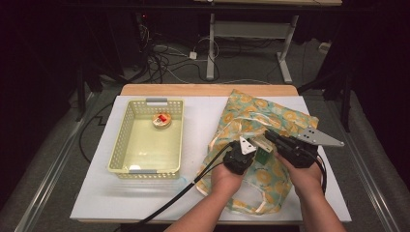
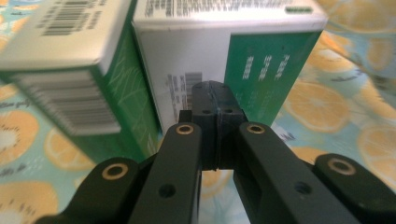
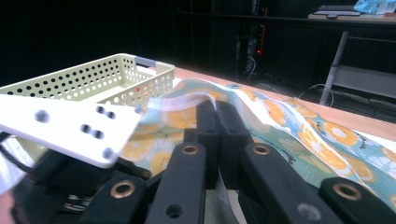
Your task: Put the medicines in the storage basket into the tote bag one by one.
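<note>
Two grippers at a fruit-print bag — boxes showing at its mouth.

High view: the soft citrus-print fabric bag (image 1: 263,121) lies right of a pale yellow perforated plastic basket (image 1: 124,140); open white tabletop (image 1: 96,203) surrounds both. Left gripper view: the left gripper (image 2: 215,95), jaws pressed together on nothing, faces two green-and-white cardboard boxes (image 2: 229,56) — light, stiff, best taken across their narrow sides. Right gripper view: the right gripper (image 3: 218,114) pinches a limp, likely slippery fold of bag cloth.

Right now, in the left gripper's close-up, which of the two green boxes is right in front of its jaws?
The right-hand green and white box, standing straight ahead of the left gripper. The other box sits off to the left, tilted.
</note>
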`<state>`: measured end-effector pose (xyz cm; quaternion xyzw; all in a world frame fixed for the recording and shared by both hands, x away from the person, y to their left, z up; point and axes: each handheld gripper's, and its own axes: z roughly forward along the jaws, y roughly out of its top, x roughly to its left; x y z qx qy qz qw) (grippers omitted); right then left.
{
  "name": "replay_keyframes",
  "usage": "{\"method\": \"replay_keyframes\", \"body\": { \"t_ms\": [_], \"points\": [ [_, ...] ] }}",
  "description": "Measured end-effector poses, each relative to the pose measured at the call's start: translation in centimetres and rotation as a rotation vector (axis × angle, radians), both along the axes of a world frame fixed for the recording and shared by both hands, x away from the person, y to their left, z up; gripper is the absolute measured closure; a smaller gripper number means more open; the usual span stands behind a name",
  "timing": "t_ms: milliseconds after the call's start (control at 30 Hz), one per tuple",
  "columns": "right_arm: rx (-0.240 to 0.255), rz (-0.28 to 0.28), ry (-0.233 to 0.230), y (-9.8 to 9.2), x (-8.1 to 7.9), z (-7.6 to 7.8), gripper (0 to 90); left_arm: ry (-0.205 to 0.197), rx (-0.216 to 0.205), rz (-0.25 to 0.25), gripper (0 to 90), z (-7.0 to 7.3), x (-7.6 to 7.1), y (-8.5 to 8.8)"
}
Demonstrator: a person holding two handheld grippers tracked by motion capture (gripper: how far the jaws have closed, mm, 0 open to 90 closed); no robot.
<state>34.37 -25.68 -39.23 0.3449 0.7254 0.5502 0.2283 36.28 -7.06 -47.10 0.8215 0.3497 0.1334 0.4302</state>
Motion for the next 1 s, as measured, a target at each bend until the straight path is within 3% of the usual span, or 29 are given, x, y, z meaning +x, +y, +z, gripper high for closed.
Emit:
{"method": "replay_keyframes", "body": {
  "t_ms": [200, 300, 533, 833, 1000],
  "points": [
    [0.005, -0.006, 0.008, -0.3, 0.1, -0.1, 90.0, 0.007, 0.009, -0.021, 88.0, -0.1, -0.1, -0.2],
    [0.0, -0.007, 0.007, -0.2, 0.1, -0.2, 90.0, 0.013, -0.017, -0.028, 88.0, 0.0, -0.7, 0.5],
    [-0.012, 0.003, 0.003, 0.1, -0.1, -0.1, 90.0, 0.044, -0.09, -0.037, 88.1, 0.8, -2.2, 3.3],
    [-0.022, 0.003, 0.004, 0.3, -0.1, -0.2, 90.0, -0.006, -0.112, -0.056, 88.0, 2.4, -4.9, 6.5],
    [-0.034, 0.001, 0.001, 0.5, -0.1, -0.3, 90.0, -0.004, -0.111, -0.052, 88.0, 2.7, -6.0, 8.4]
  ]
}}
